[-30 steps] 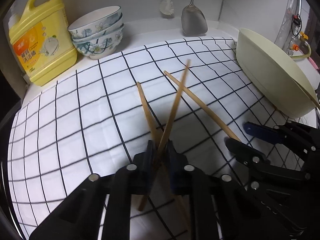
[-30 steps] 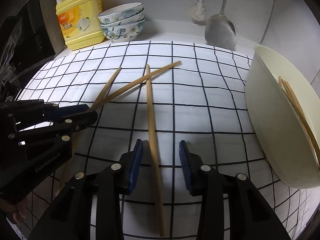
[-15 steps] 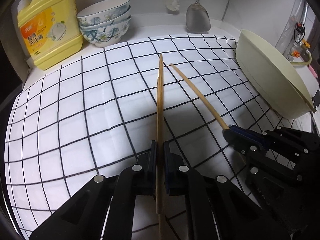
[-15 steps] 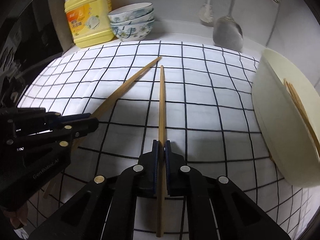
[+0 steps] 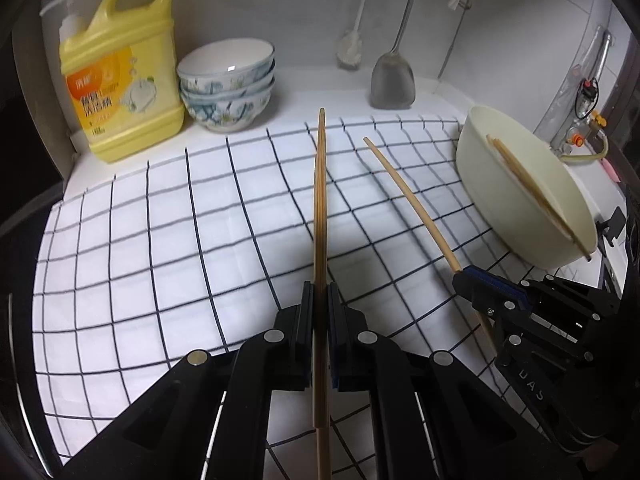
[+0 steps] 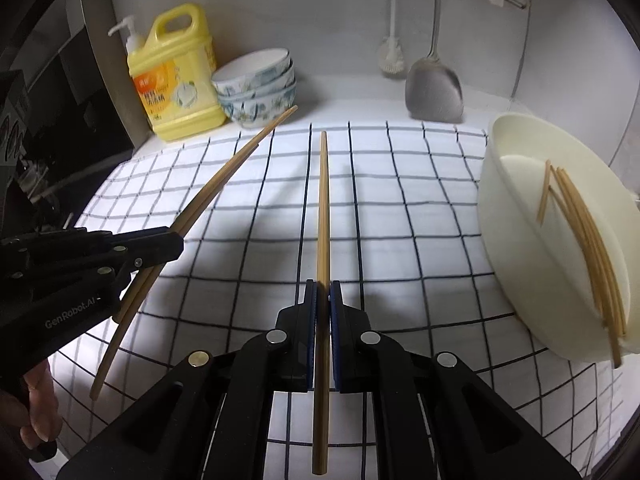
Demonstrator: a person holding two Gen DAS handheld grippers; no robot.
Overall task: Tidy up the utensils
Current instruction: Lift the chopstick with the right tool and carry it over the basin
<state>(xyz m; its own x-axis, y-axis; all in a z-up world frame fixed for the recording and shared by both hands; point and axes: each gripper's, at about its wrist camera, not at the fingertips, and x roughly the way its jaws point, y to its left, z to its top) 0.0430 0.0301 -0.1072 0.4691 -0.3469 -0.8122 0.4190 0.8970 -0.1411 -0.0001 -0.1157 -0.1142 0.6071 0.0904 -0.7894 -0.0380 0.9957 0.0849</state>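
My left gripper (image 5: pixel 320 304) is shut on two wooden chopsticks (image 5: pixel 320 200) held together, lifted above the checked cloth; it also shows in the right wrist view (image 6: pixel 176 240) with its chopsticks (image 6: pixel 224 176). My right gripper (image 6: pixel 323 300) is shut on one wooden chopstick (image 6: pixel 323 208), also lifted; it shows in the left wrist view (image 5: pixel 464 278) with its chopstick (image 5: pixel 408 196). A cream tub (image 6: pixel 520 208) at the right holds several chopsticks (image 6: pixel 588 240); it also shows in the left wrist view (image 5: pixel 492 184).
A white cloth with black checks (image 5: pixel 180 220) covers the counter. A yellow detergent bottle (image 5: pixel 120 68) and stacked patterned bowls (image 5: pixel 228 84) stand at the back left. A metal spatula (image 5: pixel 392 76) and a brush (image 5: pixel 350 48) hang at the back wall. A tap (image 5: pixel 592 64) is at the far right.
Both grippers have lifted their chopsticks up off the cloth. The views now sit higher and show more of the back wall and tub.
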